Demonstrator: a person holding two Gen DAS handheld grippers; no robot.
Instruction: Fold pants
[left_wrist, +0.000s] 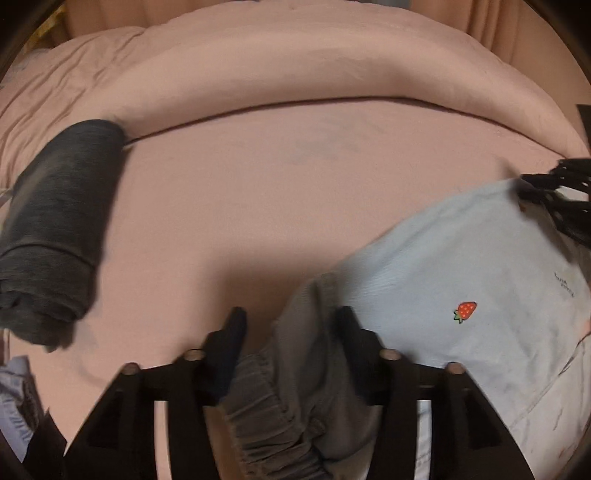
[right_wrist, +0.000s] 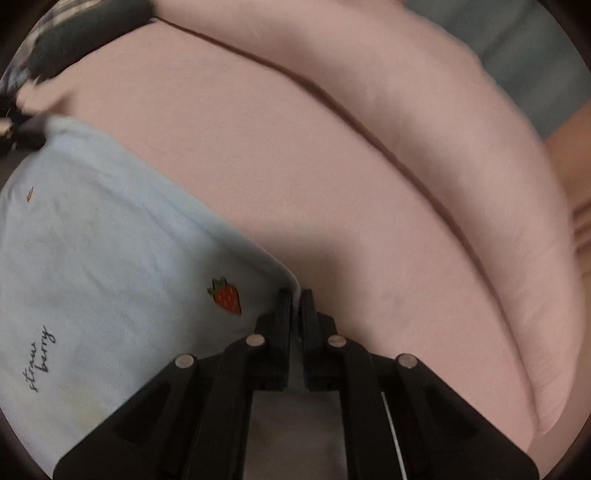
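Pale blue pants (left_wrist: 461, 258) with a small strawberry print lie on the pink bed, at the right in the left wrist view. Their gathered grey elastic waistband (left_wrist: 280, 387) runs between the fingers of my left gripper (left_wrist: 290, 321), which is shut on that bunch of cloth. In the right wrist view the same pants (right_wrist: 103, 240) fill the lower left, with "strawberry" lettering. My right gripper (right_wrist: 295, 295) is shut on their upper edge, and a thin fold of blue cloth shows between its fingertips. Both views are slightly blurred.
A folded dark grey garment (left_wrist: 55, 221) lies at the left on the pink sheet (left_wrist: 277, 184), and shows again as a dark grey garment (right_wrist: 85, 33) top left. A thick pink duvet fold (left_wrist: 295, 66) runs across the back. More cloth (left_wrist: 14, 398) sits at the lower left.
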